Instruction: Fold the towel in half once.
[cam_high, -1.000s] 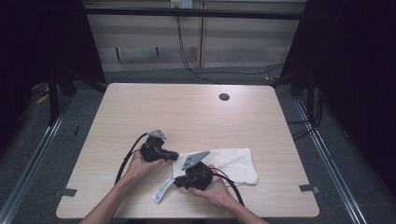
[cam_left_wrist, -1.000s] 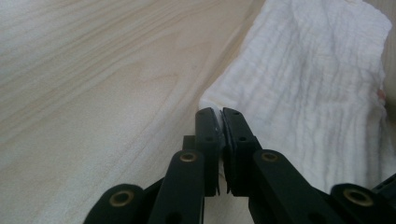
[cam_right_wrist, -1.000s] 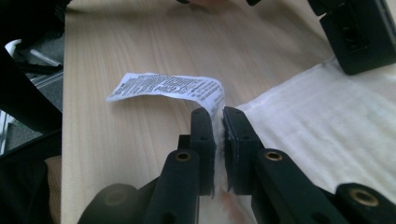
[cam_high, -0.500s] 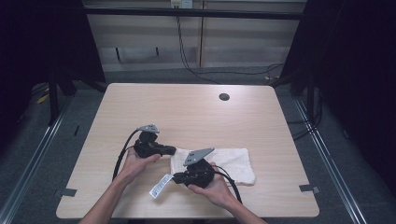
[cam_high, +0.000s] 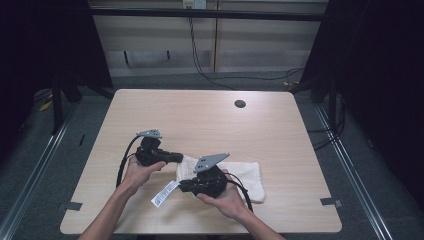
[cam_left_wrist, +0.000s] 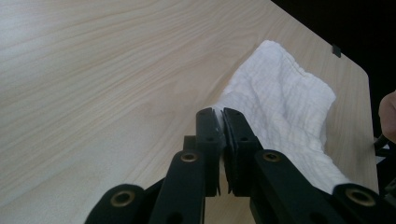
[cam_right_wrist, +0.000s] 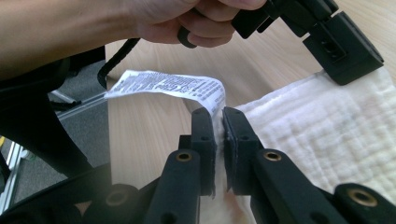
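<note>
A white towel (cam_high: 246, 175) lies on the wooden table (cam_high: 200, 115) near its front edge, with its left end lifted. My left gripper (cam_high: 181, 158) is shut on the towel's far left corner; in the left gripper view the jaws (cam_left_wrist: 221, 116) pinch the cloth edge and the towel (cam_left_wrist: 285, 107) trails away to the right. My right gripper (cam_high: 182, 186) is shut on the near left corner, where a white printed label (cam_high: 164, 193) hangs. The right gripper view has its jaws (cam_right_wrist: 218, 116) closed on towel (cam_right_wrist: 327, 126) beside the label (cam_right_wrist: 168, 86), with the left gripper (cam_right_wrist: 327, 37) above.
A dark round cable hole (cam_high: 240, 104) sits at the table's far right. Grey tape marks (cam_high: 73, 205) (cam_high: 331, 201) lie near the front corners. Black cables trail from both grippers. Dark floor and metal rails surround the table.
Both hands have risen slightly, and the towel's left end has come up off the table with them. The left gripper shifted a little away from the front edge.
</note>
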